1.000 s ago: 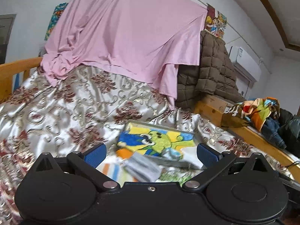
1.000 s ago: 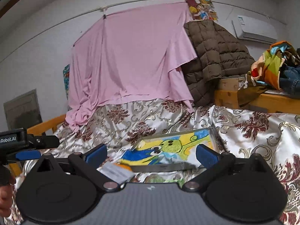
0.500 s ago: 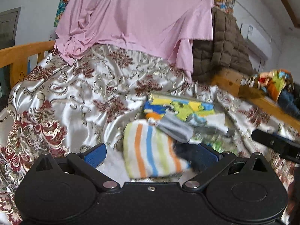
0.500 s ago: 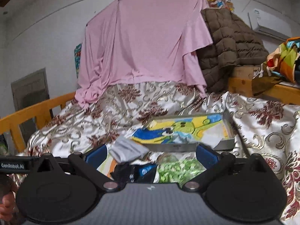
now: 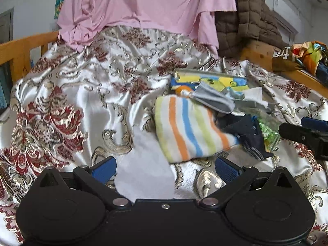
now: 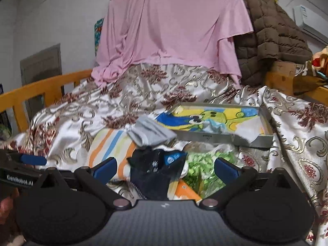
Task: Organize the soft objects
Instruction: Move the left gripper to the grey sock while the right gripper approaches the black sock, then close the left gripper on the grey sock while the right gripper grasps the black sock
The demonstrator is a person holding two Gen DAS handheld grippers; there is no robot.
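Satin bedspread (image 5: 106, 75), shiny floral, covers the whole bed; slippery under anything dragged across it. Far left, wooden bed rail (image 5: 18, 49). Pink sheet (image 5: 147, 6) hangs at the far side, brown quilted jacket (image 5: 248, 18) to its right.

Left gripper (image 5: 164, 169) is wide open, nothing between the blue pads, low over the bedspread with a plain white cloth (image 5: 143, 174) lying between its fingers. Just beyond it, the striped towel (image 5: 188, 127), folded loosely, soft and light, will sag if pinched at one corner; best taken at the near folded edge. Grey sock (image 5: 213, 100) rests on the towel's far edge, touching it. Dark sock (image 5: 246, 131) lies right of the towel, overlapping its right edge; limp, easy pinch at the cuff. Green plastic bag (image 6: 207, 162) sits right of the dark sock, crinkly, may slide. Far of the pile, metal tray (image 6: 225, 139) with a cartoon picture lining it.

Right gripper (image 6: 165, 170) is also fully spread and holding nothing, with the dark sock right between its fingers in the right wrist view. Likely next pick is that sock; not yet touched as far as I can tell.
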